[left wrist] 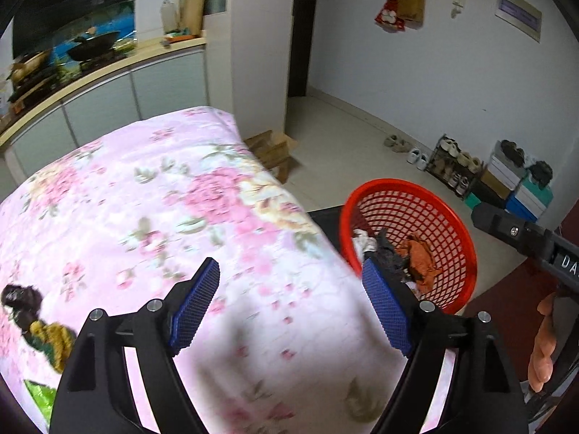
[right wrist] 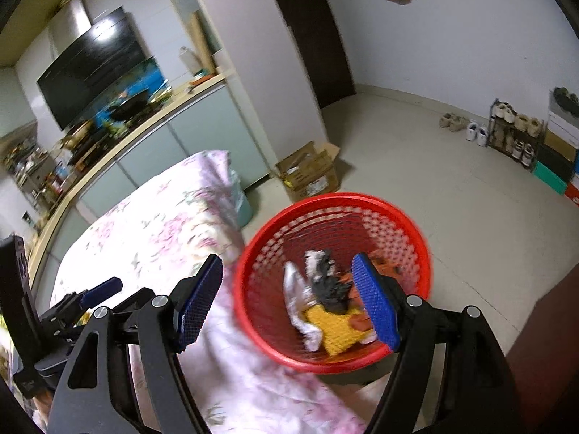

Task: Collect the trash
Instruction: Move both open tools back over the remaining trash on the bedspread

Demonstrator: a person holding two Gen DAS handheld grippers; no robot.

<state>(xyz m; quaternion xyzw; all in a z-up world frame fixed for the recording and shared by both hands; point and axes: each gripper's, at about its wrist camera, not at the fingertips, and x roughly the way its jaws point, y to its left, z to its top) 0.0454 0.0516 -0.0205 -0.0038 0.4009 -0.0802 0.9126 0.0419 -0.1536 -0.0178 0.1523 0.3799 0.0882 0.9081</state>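
Left wrist view, left to right. A dark scrap point(left wrist: 20, 302) and a yellow-green scrap point(left wrist: 52, 340) lie touching on the floral cloth point(left wrist: 152, 217) near the left edge; a bright green piece point(left wrist: 39, 396) lies below them at the cloth's lower edge. The left gripper point(left wrist: 289, 307) is wide apart above the cloth, with nothing between its blue pads point(left wrist: 197, 307). Behind the cloth, a wok point(left wrist: 94, 45) stands on a long surface point(left wrist: 119, 63). Right of the cloth stands the red basket point(left wrist: 452, 217), holding a white scrap point(left wrist: 363, 240), a black scrap point(left wrist: 389, 255) and an orange scrap point(left wrist: 419, 260). At the far right, the right gripper's body point(left wrist: 524, 235) shows the letters "DA", cut off by the frame edge; fingers of a hand point(left wrist: 542, 347) appear below it. A framed notice point(left wrist: 519, 12) on the wall is too blurred to read.

Right wrist view, left to right. The left gripper point(right wrist: 99, 289) shows at the left edge above the cloth point(right wrist: 163, 238). The right gripper point(right wrist: 286, 300) is also wide apart, empty, its left pad over the cloth and its right pad over the basket point(right wrist: 253, 307). The basket holds white point(right wrist: 302, 307), black point(right wrist: 331, 289) and yellow point(right wrist: 336, 329) trash, with orange bits beside the right pad. A cardboard box point(right wrist: 311, 173) stands on the floor point(right wrist: 452, 199) beyond the basket; its print is unreadable. A shoe rack point(right wrist: 514, 133) stands along the right wall.
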